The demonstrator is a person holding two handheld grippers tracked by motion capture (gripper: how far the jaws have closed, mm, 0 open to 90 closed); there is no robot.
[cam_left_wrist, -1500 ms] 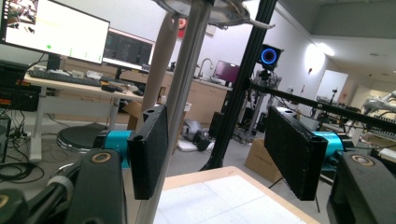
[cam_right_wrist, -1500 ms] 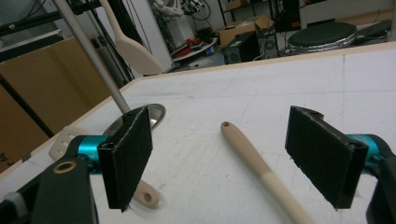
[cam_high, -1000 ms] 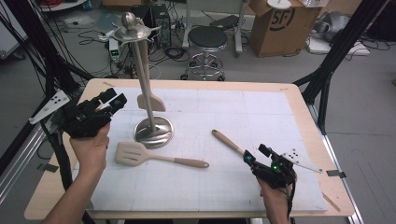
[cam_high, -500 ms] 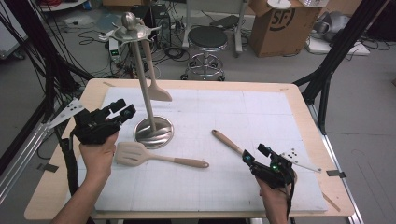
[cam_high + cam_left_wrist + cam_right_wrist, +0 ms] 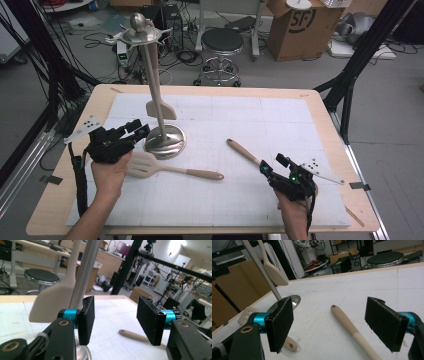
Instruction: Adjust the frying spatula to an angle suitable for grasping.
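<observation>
slotted spatula (image 5: 145, 164) lay flat on the white mat (image 5: 280, 115) of the worktop (image 5: 320, 100), its head just beside the round base of the steel stand (image 5: 165, 142) and its handle running off to the right. the left tongs (image 5: 136, 131) hung right over that head, tips close to the stand's base; the holding hand (image 5: 111, 172) covered part of the blade in the high view, so contact could not be made out. in the left gripper view the left tongs (image 5: 113, 315) had just been closing yet stood released, nothing between the jaws, only mat behind the gap. the stand's post (image 5: 83, 275) rose just past the left jaw, its top cut off by the frame.

a solid spatula (image 5: 159, 107) hung from the stand's top, blade down beside the post; the hook that carried it was too small to read. in the left gripper view that solid spatula (image 5: 53, 302) loomed large and blurred.

a wooden handle (image 5: 245, 151) lay on the mat well apart to the right, its lower end hidden behind the right tongs (image 5: 272, 166). in the right gripper view the right tongs (image 5: 334, 327) stood released, and the wooden handle (image 5: 352, 330) ran between the jaws without touching either pad, its far end cut off at the bottom edge. the slotted spatula (image 5: 245, 315) there was mostly hidden behind the left jaw, only part of its head and the tip of its handle peeking out.
</observation>
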